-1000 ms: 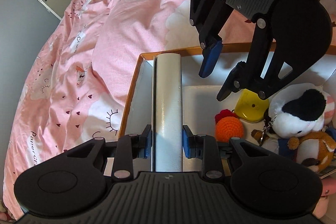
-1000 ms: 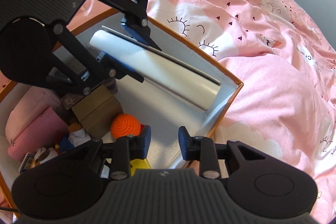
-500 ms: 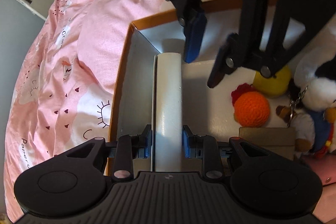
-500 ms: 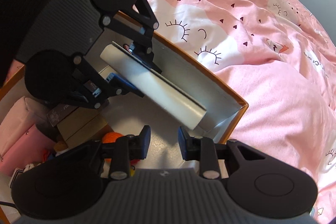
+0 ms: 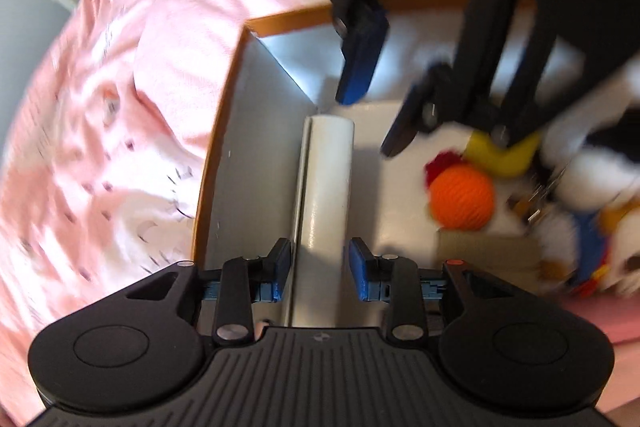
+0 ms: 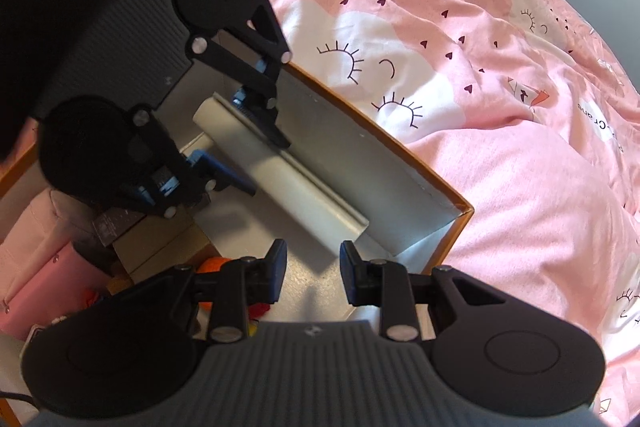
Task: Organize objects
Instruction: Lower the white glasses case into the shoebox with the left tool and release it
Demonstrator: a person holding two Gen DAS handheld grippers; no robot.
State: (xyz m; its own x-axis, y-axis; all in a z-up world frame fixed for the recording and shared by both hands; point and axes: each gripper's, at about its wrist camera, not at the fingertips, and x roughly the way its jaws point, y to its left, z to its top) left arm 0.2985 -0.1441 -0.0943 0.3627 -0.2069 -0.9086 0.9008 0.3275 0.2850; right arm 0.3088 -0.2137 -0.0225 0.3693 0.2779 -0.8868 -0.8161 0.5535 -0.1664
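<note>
A white rolled tube (image 5: 326, 183) lies along the left wall inside an orange-rimmed box (image 5: 208, 163) on the bed. My left gripper (image 5: 320, 269) straddles the tube's near end with small gaps on both sides, so it is open. In the right wrist view the tube (image 6: 280, 171) rests against the box wall (image 6: 360, 155), with the left gripper (image 6: 240, 143) around its far end. My right gripper (image 6: 313, 273) is open and empty above the box floor. It shows in the left wrist view (image 5: 380, 103) over the box's far corner.
An orange knitted ball (image 5: 462, 197), a yellow toy (image 5: 502, 155), plush animals (image 5: 592, 187) and a brown cardboard box (image 5: 480, 253) fill the box's right side. A pink pouch (image 6: 36, 287) lies further in. The pink patterned bedspread (image 6: 500, 87) surrounds the box.
My left gripper lowered the tube to the box floor beside the wall and opened off it. The right gripper pulled back a little and stayed open.
</note>
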